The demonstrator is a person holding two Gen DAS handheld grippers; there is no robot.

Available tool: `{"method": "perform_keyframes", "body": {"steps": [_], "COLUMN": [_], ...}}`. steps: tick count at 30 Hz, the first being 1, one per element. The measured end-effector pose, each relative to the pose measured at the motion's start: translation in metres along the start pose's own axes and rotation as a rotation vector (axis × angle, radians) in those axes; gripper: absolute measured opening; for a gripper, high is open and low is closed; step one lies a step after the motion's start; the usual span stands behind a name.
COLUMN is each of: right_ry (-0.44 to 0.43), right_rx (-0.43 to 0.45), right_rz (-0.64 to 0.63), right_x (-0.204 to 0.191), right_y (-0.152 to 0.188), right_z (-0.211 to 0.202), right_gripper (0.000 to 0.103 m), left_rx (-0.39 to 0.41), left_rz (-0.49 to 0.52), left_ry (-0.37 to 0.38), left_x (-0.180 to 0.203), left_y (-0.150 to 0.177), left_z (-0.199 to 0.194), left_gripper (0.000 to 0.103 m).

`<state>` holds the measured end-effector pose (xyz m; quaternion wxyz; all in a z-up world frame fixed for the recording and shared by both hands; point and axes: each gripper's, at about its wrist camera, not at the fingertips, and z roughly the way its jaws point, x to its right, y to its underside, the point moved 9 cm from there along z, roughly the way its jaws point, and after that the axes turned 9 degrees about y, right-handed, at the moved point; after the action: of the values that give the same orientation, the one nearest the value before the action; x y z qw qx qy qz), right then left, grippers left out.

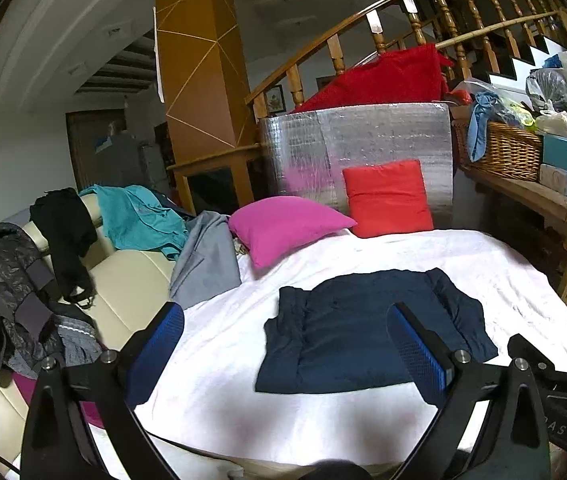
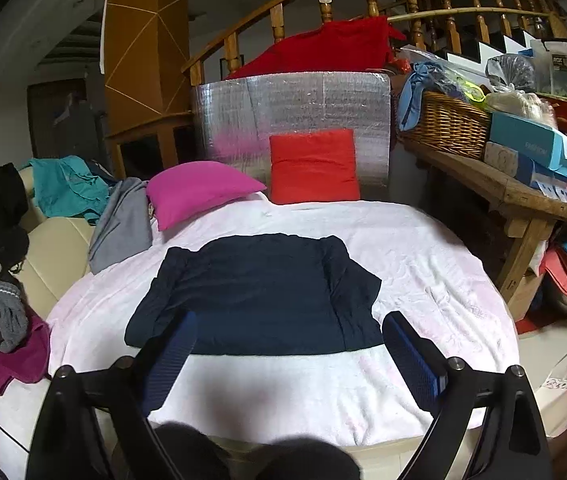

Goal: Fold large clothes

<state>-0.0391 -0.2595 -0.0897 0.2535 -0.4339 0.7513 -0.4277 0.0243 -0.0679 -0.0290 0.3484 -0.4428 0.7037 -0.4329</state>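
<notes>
Right now my right gripper hangs released, jaws wide with nothing between them, just above the near hem of the navy garment. My left gripper is spread and empty too, with the same garment showing past its fingers. That garment lies flat in the middle of the white sheet, sleeves tucked inward and its near edge straight, so I judge one fold is done and I am between grasps. Further out, a magenta pillow and a red cushion sit at the far edge, and unfolded clothes are draped over the cream sofa on my left. Next I would bring both grippers down to the near corners, pinch them, and carry the hem towards the collar.
</notes>
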Motion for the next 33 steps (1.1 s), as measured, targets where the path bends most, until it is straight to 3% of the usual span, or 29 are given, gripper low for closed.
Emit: {"method": "perform_keyframes", "body": {"steps": [23,33], "right_ry": [0.036,0.049], "right_rx": [-0.012,-0.033], "right_rz": [0.000,0.008], "right_x": [-0.015,-0.020], "right_y": [-0.026,-0.023], "right_z": [0.080,0.095], "right_gripper": [0.096,0.096], "left_rx": [-0.072,-0.086], "left_rz": [-0.011,-0.021], "left_ry": [0.097,0.108], "left_x": [0.005,0.003], "left_y": [-0.010,-0.002], "left_z": [0.102,0.111], "left_gripper": [0.101,0.101]}}
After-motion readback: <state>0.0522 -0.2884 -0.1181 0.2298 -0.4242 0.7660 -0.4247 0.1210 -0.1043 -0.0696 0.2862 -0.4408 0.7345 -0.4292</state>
